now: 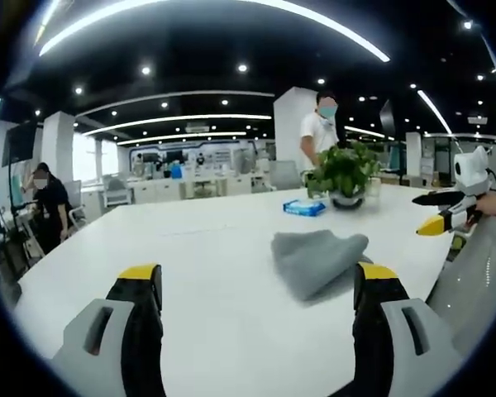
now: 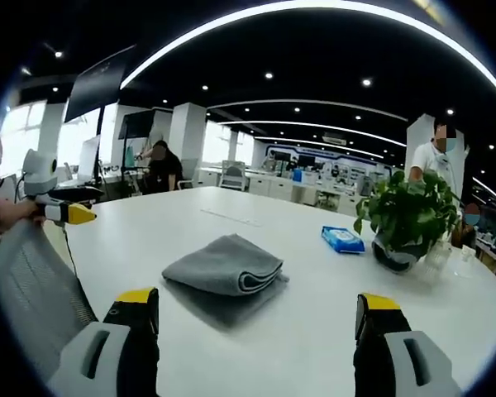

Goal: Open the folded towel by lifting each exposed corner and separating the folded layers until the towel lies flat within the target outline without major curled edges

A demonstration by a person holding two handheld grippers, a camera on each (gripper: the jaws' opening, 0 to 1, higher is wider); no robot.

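Note:
A grey towel (image 1: 318,258) lies folded on the white table (image 1: 190,281), its stacked layers showing along the edge (image 2: 260,279) in the right gripper view. My left gripper (image 1: 258,277) hovers low just short of the towel, jaws wide apart and holding nothing. My right gripper (image 2: 259,299) is open too, in front of the towel (image 2: 225,265) with nothing between its jaws. Each gripper appears in the other's view, held off the table's side: the right gripper (image 1: 431,212) and the left gripper (image 2: 73,204), both away from the towel.
A potted plant (image 1: 343,174) (image 2: 409,217) and a blue packet (image 1: 304,207) (image 2: 342,240) stand on the table beyond the towel. A mesh chair back (image 2: 33,285) is at the table's edge. People stand farther off in the office.

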